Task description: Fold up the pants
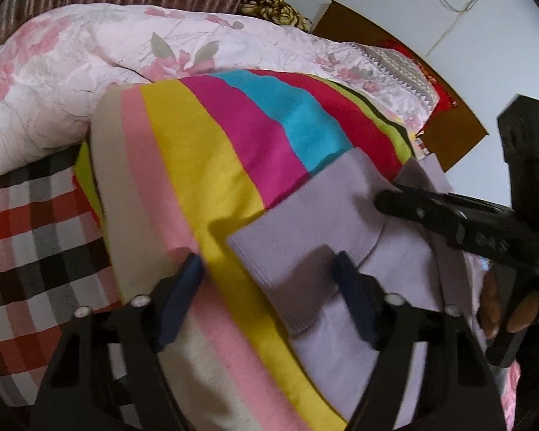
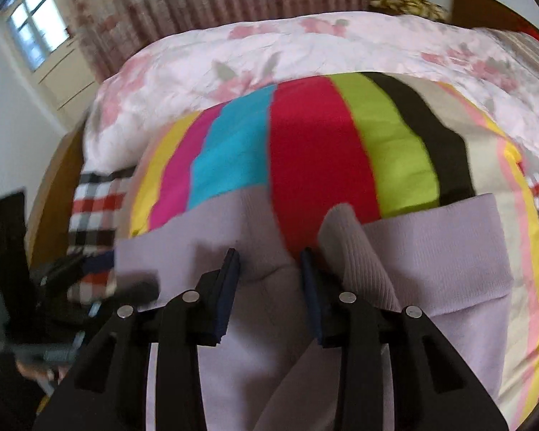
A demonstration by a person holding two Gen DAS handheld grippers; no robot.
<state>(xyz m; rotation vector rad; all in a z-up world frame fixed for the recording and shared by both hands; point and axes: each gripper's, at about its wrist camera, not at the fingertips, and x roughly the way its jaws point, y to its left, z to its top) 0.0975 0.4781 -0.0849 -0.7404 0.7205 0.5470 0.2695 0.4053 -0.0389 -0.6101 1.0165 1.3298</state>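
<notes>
The lilac pants [image 1: 305, 251] are lying on the striped blanket [image 1: 204, 151]. The left gripper [image 1: 269, 287] is straddling a ribbed cuff, jaws wide. The right gripper [image 2: 269, 280] is standing narrower, fabric between, seemingly unpinched. A floral quilt [image 2: 269, 46] is lying beyond.

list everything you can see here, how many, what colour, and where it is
pants: one, lilac, on the striped blanket, ribbed cuffs toward the quilt
striped blanket: one, multicoloured, spread on the bed
floral quilt: one, pink and white, heaped behind the blanket
plaid sheet: one, red, black and white, under the blanket
curtain: one, pink patterned, behind the bed
window: one, far left
left gripper: black, jaws apart over a cuff
right gripper: black, jaws apart astride the pants
fingers: lower right, holding the right gripper
</notes>
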